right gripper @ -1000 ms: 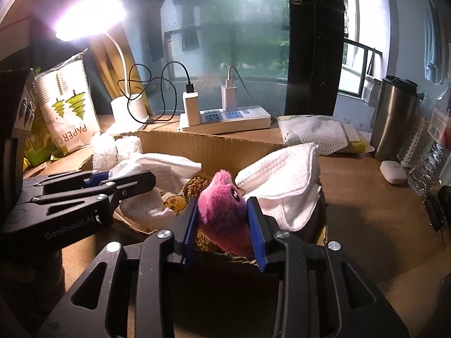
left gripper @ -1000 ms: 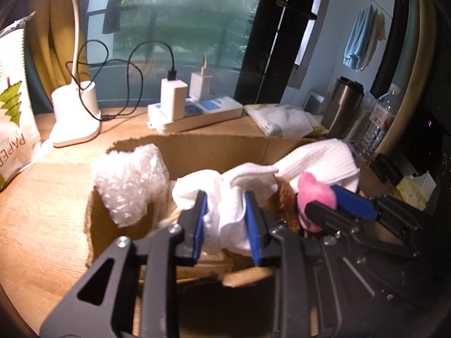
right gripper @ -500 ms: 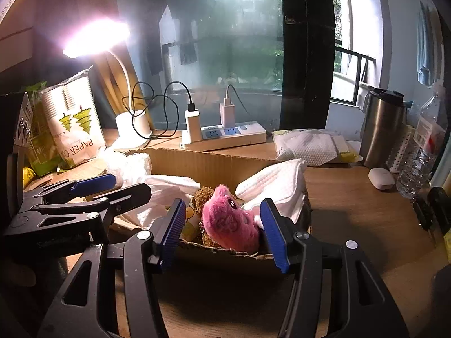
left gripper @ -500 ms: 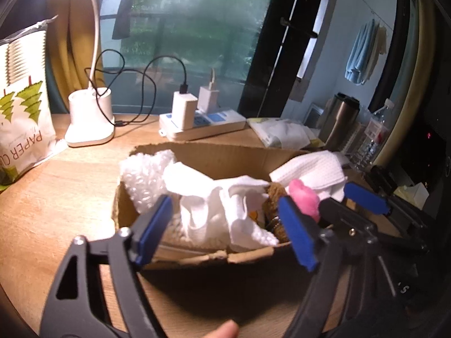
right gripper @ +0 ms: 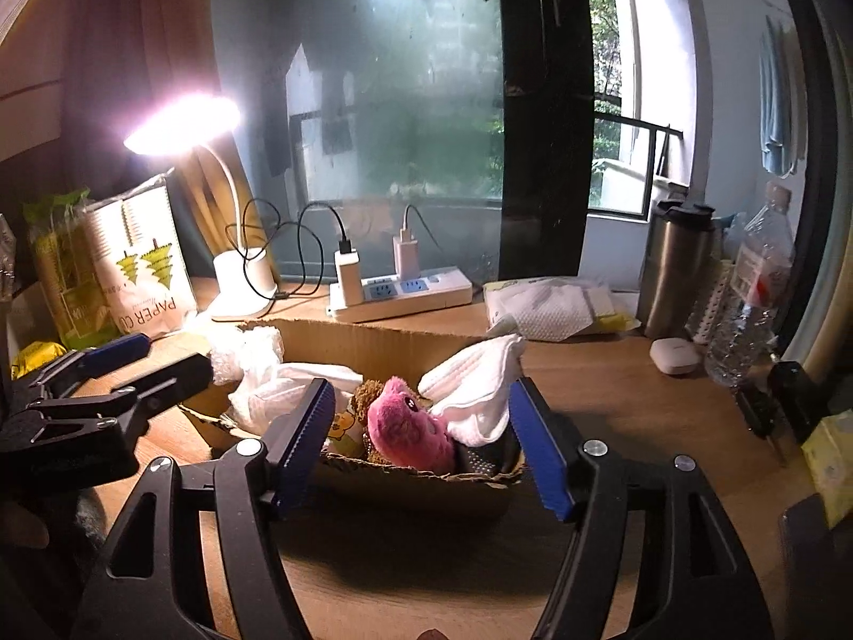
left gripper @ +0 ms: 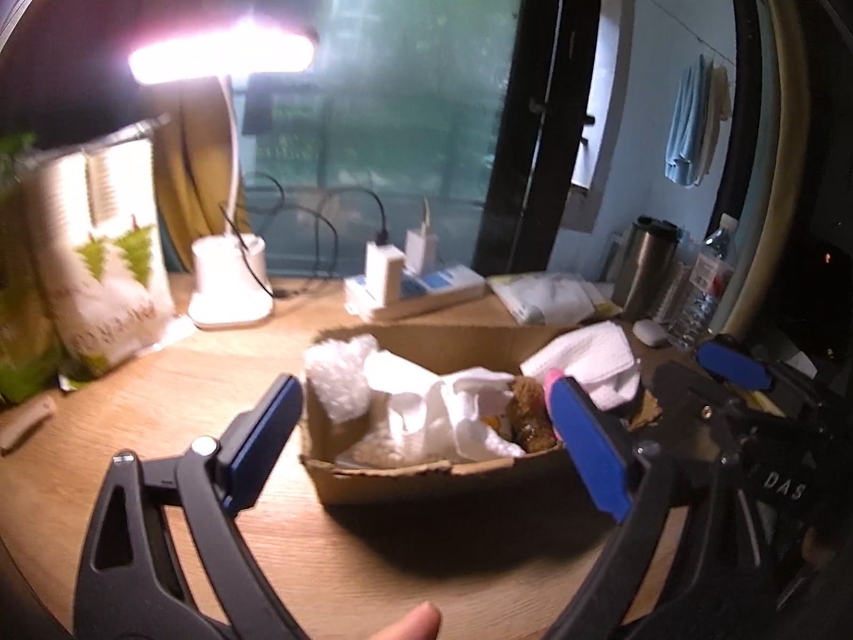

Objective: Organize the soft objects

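Observation:
A cardboard box [left gripper: 426, 474] [right gripper: 373, 333] on the wooden desk holds soft things: bubble wrap [left gripper: 338, 378] [right gripper: 245, 354], a crumpled white cloth [left gripper: 442, 410] [right gripper: 282, 389], a brown plush [left gripper: 528, 416] [right gripper: 368, 394], a pink plush [right gripper: 410, 426] and a folded white towel [left gripper: 592, 360] [right gripper: 474, 389]. My left gripper [left gripper: 426, 432] is open and empty, held back in front of the box. My right gripper [right gripper: 421, 440] is open and empty, also in front of the box, jaws either side of the pink plush without touching it.
Behind the box stand a lit desk lamp [right gripper: 240, 288], a power strip with chargers [right gripper: 400, 290], a paper-cup bag [right gripper: 144, 272], a tissue pack [right gripper: 554, 301], a steel tumbler [right gripper: 674, 266] and a water bottle [right gripper: 746, 298]. A white earbud case [right gripper: 674, 354] lies at right.
Both grippers opened, letting go of the white cloth and the pink plush, which now lie in the box. Both grippers then pulled back and up from the box.

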The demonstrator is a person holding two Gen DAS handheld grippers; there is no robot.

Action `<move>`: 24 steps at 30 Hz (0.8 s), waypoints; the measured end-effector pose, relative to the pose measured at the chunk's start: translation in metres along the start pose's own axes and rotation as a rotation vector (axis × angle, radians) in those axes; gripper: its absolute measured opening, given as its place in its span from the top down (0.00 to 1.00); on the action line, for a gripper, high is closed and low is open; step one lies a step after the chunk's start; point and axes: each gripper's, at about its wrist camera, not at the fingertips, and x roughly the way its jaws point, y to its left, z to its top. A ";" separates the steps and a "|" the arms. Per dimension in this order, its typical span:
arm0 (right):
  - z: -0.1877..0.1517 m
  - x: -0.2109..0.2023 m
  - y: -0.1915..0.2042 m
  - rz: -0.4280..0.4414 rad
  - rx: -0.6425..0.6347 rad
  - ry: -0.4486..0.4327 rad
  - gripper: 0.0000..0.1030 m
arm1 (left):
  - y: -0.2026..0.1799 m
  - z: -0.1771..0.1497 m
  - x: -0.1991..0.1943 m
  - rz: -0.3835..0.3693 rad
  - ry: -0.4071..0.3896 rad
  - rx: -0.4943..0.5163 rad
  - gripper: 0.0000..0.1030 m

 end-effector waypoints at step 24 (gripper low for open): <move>0.014 -0.109 0.006 -0.049 -0.001 -0.126 0.19 | -0.017 0.010 -0.107 0.027 -0.169 0.046 0.01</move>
